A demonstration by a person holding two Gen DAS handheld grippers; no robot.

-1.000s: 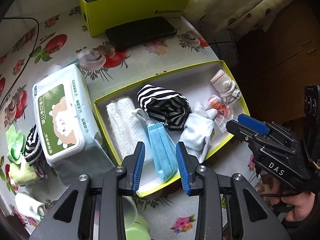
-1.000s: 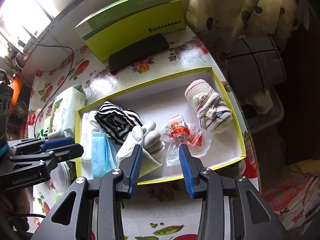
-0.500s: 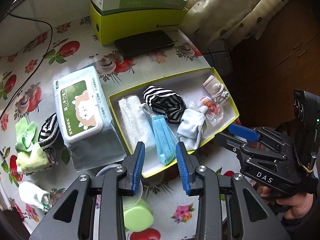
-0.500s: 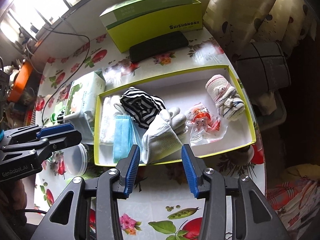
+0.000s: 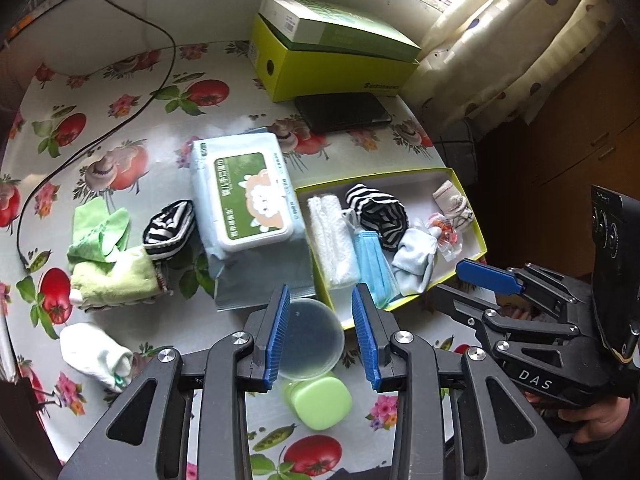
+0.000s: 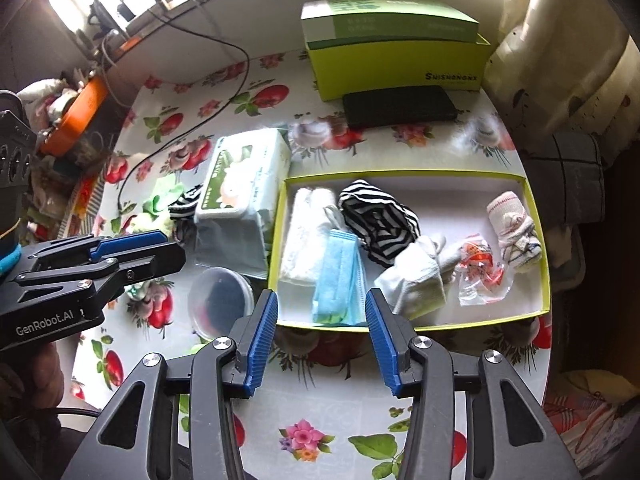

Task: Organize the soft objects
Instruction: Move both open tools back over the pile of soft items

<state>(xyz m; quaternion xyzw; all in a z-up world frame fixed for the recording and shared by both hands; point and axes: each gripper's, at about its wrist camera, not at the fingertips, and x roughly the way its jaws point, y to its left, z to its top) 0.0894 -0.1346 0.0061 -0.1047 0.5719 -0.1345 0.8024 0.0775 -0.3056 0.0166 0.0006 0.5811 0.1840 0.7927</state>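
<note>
left wrist view. left gripper [image 5: 320, 332]: fingers moderately apart, nothing between the pads, hanging over a clear round lid [image 5: 311, 340] and a green soft case [image 5: 320, 402], just in front of the tray. yellow-rimmed tray [image 5: 478, 236], the sorting container, holds in a row: white towel roll [image 5: 332, 240], blue face mask [image 5: 374, 266], striped sock [image 5: 378, 210], pale glove [image 5: 416, 260], crinkly orange packet [image 5: 442, 234], rolled cream sock [image 5: 452, 202]. left of the tray: wet-wipes pack [image 5: 248, 208] touching its wall; beyond that, unsorted, green cloths [image 5: 108, 256], a second striped sock [image 5: 168, 230], white sock [image 5: 96, 354]. judged: these await filing.

right wrist view. right gripper [image 6: 322, 330]: jaws just opening, empty, poised at the tray's near rim [image 6: 400, 326] in front of the face mask [image 6: 340, 276]. the pale glove [image 6: 416, 276] lies released inside. behind the tray: a black phone [image 6: 398, 112] and a green box [image 6: 396, 56].
</note>
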